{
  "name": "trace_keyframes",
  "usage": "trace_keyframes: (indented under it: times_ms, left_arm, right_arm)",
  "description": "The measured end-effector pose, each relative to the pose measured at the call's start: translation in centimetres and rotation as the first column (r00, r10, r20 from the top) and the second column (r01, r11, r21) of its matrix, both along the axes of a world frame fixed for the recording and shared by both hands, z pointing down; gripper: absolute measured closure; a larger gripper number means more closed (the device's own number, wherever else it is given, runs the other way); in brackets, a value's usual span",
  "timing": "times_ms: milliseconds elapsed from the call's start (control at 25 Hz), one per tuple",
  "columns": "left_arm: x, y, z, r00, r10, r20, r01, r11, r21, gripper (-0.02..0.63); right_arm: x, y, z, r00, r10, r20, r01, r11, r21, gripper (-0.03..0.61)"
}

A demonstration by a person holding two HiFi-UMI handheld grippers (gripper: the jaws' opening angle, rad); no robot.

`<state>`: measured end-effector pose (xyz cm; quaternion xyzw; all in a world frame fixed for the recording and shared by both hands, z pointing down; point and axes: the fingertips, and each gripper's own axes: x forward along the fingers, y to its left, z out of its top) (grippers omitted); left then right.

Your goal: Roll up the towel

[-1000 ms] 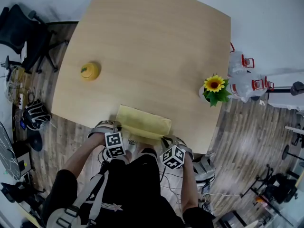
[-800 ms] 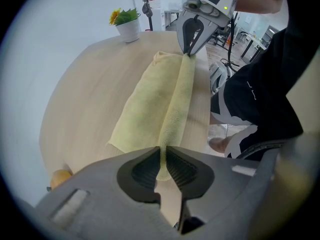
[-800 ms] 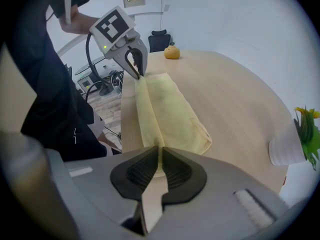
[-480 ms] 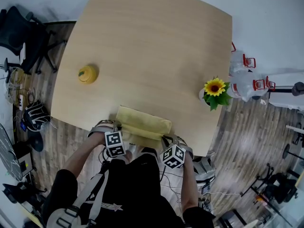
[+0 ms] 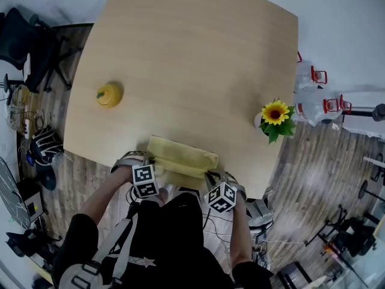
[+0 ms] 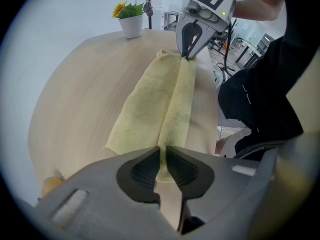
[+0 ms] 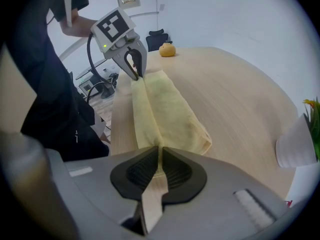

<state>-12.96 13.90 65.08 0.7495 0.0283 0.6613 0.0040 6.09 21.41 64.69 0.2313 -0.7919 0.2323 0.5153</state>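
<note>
Table (image 5: 180, 71): the work sits at its near edge, close to the person, so we judge both ends are within reach.
Towel (image 5: 180, 155): yellow, lying along that near edge. Its near long side is raised into a ridge, which we take as the start of the roll.
Left gripper (image 6: 162, 154): jaws almost together and just eased open a touch, with the ridge's left end pinched between the pads.
Right gripper (image 7: 160, 154): jaws almost together, nipping the ridge's right end so the edge should turn evenly.

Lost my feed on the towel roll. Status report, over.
Left gripper pinching towel at near edge, jaws just eased slightly. Right gripper pinching it too. Edge raised in a ridge, not yet rolled. Yellow fruit, sunflower pot well clear.
</note>
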Motion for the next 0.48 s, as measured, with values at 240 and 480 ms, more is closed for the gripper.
trace_keyframes:
  times_ms: [240,480]
  left_arm:
    - [0.1,0.0,0.1,1.000,0.020,0.010,-0.021,0.999,0.025,0.555]
    - [-0.2,-1.0,-0.5,1.000,-0.021,-0.013,0.022,0.993,0.113,0.472]
  right_arm:
    - [0.0,0.0,0.1,1.000,-0.002,-0.003,0.002,1.000,0.009,0.546]
    - [0.4,-0.4,-0.2,0.998,0.020,-0.061,-0.014,0.995,0.101,0.474]
